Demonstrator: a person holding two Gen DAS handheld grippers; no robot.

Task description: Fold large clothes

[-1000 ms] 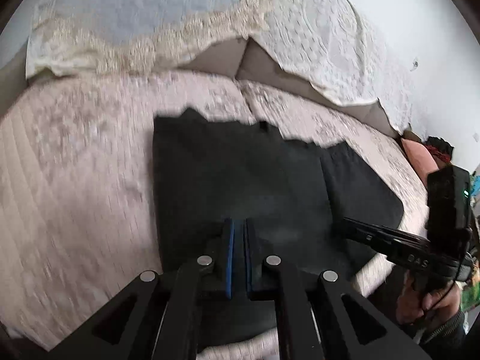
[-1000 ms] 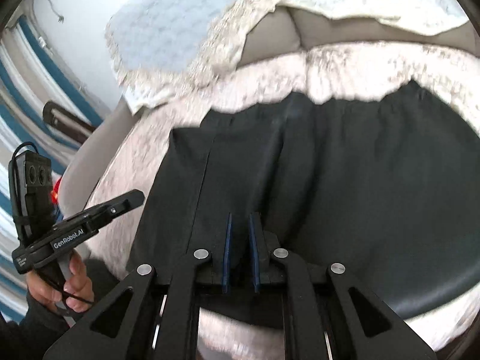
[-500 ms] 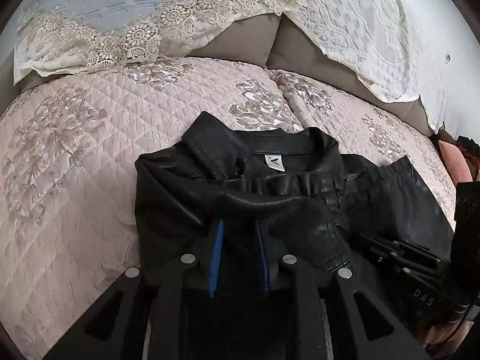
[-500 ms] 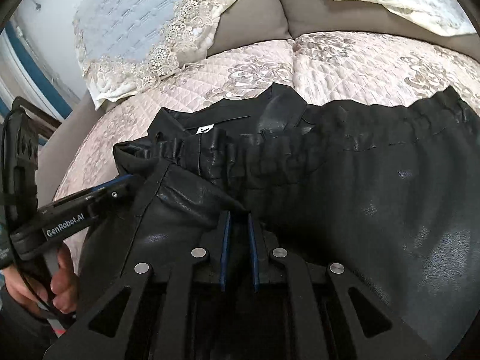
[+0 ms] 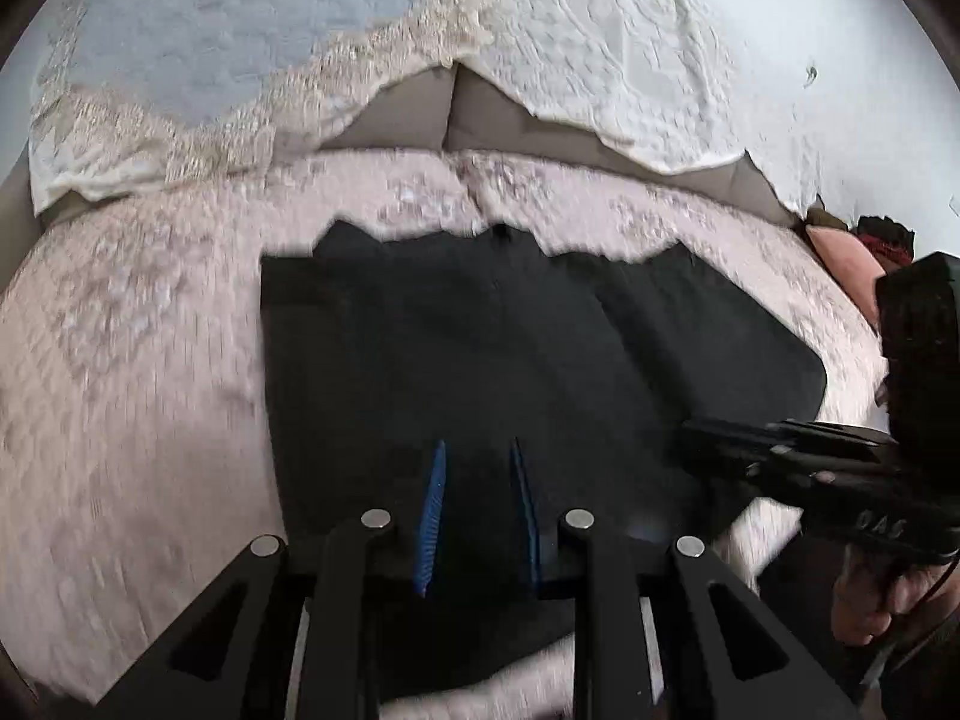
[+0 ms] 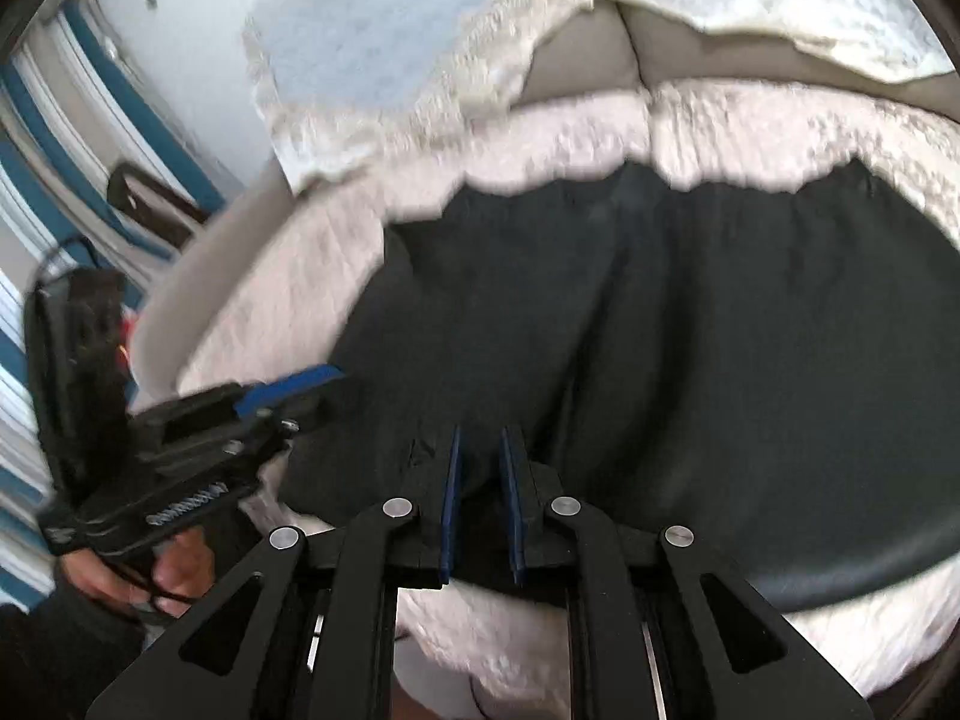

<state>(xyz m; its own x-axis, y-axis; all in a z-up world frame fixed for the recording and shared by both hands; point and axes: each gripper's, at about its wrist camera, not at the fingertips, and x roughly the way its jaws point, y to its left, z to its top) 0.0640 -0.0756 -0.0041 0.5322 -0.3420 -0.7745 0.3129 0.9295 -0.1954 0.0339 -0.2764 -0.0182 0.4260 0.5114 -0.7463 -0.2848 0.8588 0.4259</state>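
A black leather jacket (image 5: 510, 360) lies folded flat on the pink quilted bed (image 5: 132, 390); it also shows in the right wrist view (image 6: 720, 330). My left gripper (image 5: 477, 450) is open, its blue pads apart above the jacket's near edge, holding nothing. My right gripper (image 6: 480, 435) is open with a narrow gap, above the jacket's near left part. The right gripper also shows at the right of the left wrist view (image 5: 708, 438). The left gripper shows at the left of the right wrist view (image 6: 324, 384). Both views are motion-blurred.
Lace-edged pillows (image 5: 240, 60) lean on the grey headboard (image 5: 444, 114) at the back. A pink cushion (image 5: 852, 276) sits at the bed's right. A blue-striped curtain (image 6: 36, 180) hangs to the left. The bed's near edge (image 6: 480, 630) is just below my grippers.
Both grippers have let go of the jacket's folded-over part and pulled back and up. The left jaws have opened wider. The jacket lies flatter.
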